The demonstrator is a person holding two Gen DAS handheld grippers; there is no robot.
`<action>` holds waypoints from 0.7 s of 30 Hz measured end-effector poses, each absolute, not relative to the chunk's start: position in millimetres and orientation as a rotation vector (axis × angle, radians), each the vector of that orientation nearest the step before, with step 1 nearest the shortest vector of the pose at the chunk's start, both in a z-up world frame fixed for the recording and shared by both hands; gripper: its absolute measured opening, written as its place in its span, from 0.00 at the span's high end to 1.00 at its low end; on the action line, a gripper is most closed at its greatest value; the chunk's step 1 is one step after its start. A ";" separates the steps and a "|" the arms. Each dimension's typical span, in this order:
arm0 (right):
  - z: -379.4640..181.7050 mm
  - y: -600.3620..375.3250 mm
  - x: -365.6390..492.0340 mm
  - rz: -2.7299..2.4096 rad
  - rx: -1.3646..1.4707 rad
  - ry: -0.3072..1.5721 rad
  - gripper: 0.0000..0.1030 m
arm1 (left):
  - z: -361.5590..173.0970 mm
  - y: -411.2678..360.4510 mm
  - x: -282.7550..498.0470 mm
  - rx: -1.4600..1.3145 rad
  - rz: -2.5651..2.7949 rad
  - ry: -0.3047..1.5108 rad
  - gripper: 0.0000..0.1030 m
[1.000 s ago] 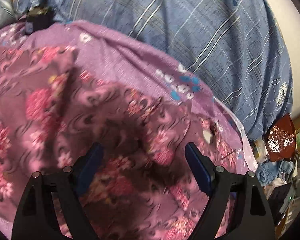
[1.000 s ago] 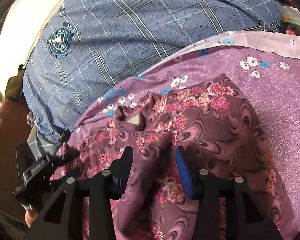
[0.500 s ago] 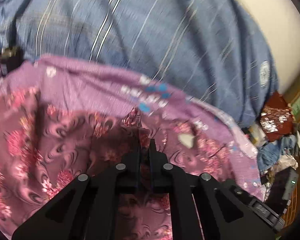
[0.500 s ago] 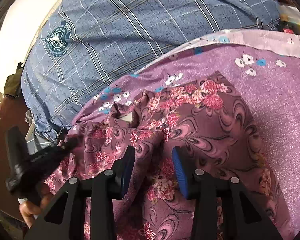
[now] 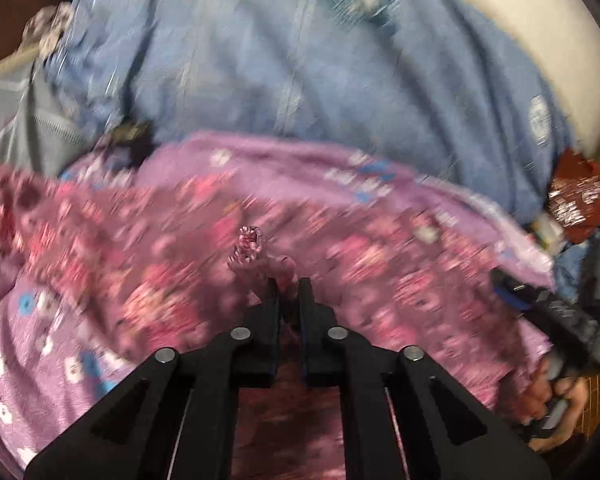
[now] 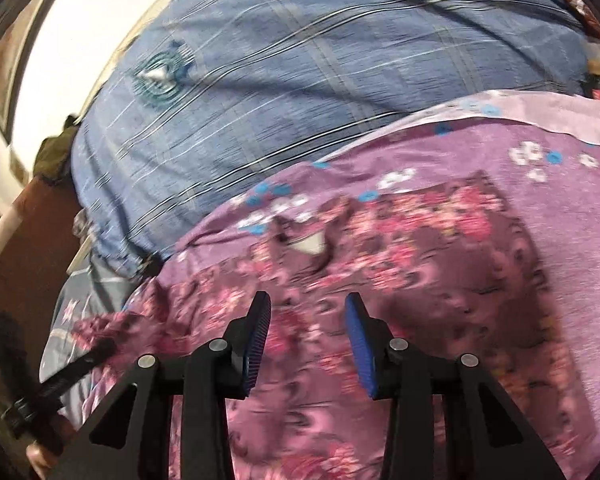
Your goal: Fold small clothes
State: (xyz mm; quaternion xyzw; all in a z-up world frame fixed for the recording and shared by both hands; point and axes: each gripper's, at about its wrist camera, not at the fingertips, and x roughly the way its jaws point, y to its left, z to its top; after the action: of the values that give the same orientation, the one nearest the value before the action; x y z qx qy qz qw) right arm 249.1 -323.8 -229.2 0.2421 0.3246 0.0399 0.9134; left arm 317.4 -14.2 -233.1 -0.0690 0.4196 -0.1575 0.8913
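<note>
Left gripper is now clamped on a pinch of the maroon rose-print small garment; a second ago its jaws stood wide over the cloth. A tuft pokes out just past its tips, so the lift for the fold has begun. Right gripper stays half open, cloth between the pads, nothing held. Garment lies ahead on the purple flowered sheet, blue plaid blanket beyond. Left view is motion-blurred; garment edges unclear.

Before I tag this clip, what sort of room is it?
Probably a bedroom: clothes lie on a purple flowered sheet beside a blue checked blanket, with a cluttered pile at the edge.
</note>
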 end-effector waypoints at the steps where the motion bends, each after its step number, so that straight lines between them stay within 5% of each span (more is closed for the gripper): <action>1: -229.8 -315.8 250.8 0.107 0.485 0.679 0.59 | -236.8 -7.9 319.8 -0.140 -0.308 0.890 0.89; 5: -249.1 -275.3 266.2 0.216 0.367 0.835 0.56 | -221.0 44.7 313.3 -0.231 -0.219 0.812 0.79; 7: -265.5 -253.6 272.8 0.191 0.255 0.918 0.55 | -208.9 77.4 307.9 -0.296 -0.141 0.756 0.44; 8: -263.5 -245.6 269.9 0.175 0.199 0.881 0.53 | -204.0 98.1 303.2 -0.336 -0.074 0.719 0.40; 15: -244.8 -228.5 259.9 0.312 0.291 0.782 0.46 | -225.2 173.3 298.4 -0.606 0.126 0.760 0.39; 21: -264.9 -185.6 260.3 0.380 0.162 0.888 0.49 | -262.7 179.4 321.6 -0.801 0.109 0.894 0.38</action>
State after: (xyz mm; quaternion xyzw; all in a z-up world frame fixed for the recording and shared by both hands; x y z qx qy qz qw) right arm 260.3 -185.6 -264.9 0.0780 0.4266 0.1825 0.8824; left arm 321.6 179.4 -262.7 -0.3768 0.4204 0.0512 0.8238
